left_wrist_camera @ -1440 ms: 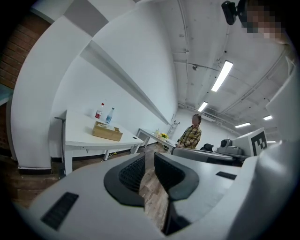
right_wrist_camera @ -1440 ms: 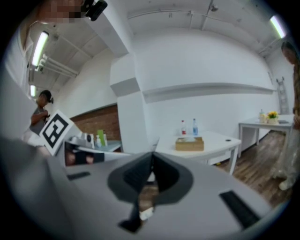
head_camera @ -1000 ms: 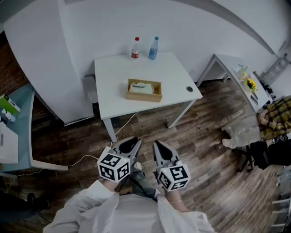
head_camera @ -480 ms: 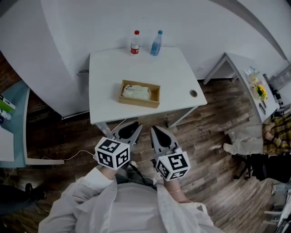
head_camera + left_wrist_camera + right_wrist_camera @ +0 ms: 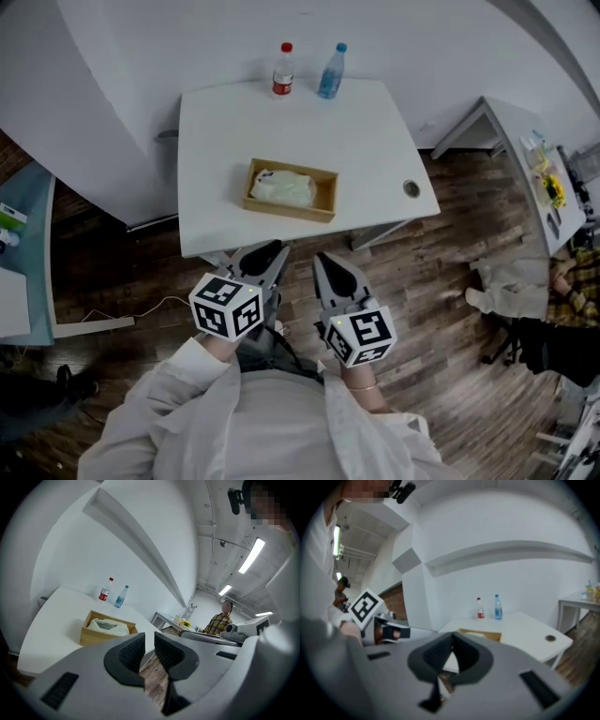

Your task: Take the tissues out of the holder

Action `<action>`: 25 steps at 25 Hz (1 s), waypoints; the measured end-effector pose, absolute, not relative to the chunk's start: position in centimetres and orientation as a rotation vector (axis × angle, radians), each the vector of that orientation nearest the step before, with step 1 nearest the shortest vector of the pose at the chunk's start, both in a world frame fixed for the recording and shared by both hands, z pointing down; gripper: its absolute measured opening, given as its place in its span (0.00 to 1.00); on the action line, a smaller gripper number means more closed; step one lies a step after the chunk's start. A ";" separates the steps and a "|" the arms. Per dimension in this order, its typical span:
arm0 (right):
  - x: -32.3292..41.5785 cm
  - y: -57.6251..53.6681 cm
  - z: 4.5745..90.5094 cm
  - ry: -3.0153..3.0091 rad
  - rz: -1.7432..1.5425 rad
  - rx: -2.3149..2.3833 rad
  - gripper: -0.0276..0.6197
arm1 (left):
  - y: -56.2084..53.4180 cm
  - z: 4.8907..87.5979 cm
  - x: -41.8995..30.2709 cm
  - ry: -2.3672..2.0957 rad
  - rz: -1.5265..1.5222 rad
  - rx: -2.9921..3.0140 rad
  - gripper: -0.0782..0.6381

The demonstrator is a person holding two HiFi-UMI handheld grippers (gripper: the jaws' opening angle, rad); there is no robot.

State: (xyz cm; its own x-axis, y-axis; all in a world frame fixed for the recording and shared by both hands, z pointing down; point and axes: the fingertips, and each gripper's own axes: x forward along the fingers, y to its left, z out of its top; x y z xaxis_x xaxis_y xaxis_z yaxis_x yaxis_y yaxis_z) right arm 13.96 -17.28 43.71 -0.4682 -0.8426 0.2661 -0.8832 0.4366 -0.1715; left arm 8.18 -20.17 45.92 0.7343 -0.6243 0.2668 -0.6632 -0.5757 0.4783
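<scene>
Head view shows the tissues (image 5: 279, 187) lying in the left part of the wooden holder (image 5: 325, 193), whose right end shows bare wood. The holder's long axis runs left to right across the white bench (image 5: 375, 131), dipping slightly to the right, with its open top facing up. The left gripper view adds the holder's side wall and the tissues rising just above its rim.

The holder sits mid-bench, nearer the front edge, with bare surface on all sides. Two bottles (image 5: 282, 71) stand well apart from it at the far edge, and a round grommet (image 5: 412, 188) lies near the right edge.

Both grippers hang over the wooden floor (image 5: 441, 272), just short of the bench's front edge. The left gripper (image 5: 261, 258) has its jaws a narrow slit apart, with only floor showing through. The right gripper (image 5: 336, 275) has its jaw tips closed together.
</scene>
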 end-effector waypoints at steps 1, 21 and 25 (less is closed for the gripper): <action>14.1 -18.0 43.6 -2.538 0.432 1.538 0.06 | -20.8 45.8 8.4 -0.965 0.088 2.375 0.22; 13.9 -30.2 45.5 -2.434 0.442 1.528 0.06 | -32.3 46.3 9.3 -0.817 0.164 2.422 0.22; 13.7 -31.1 46.2 -2.404 0.466 1.527 0.06 | -33.6 46.7 9.2 -0.800 0.187 2.430 0.22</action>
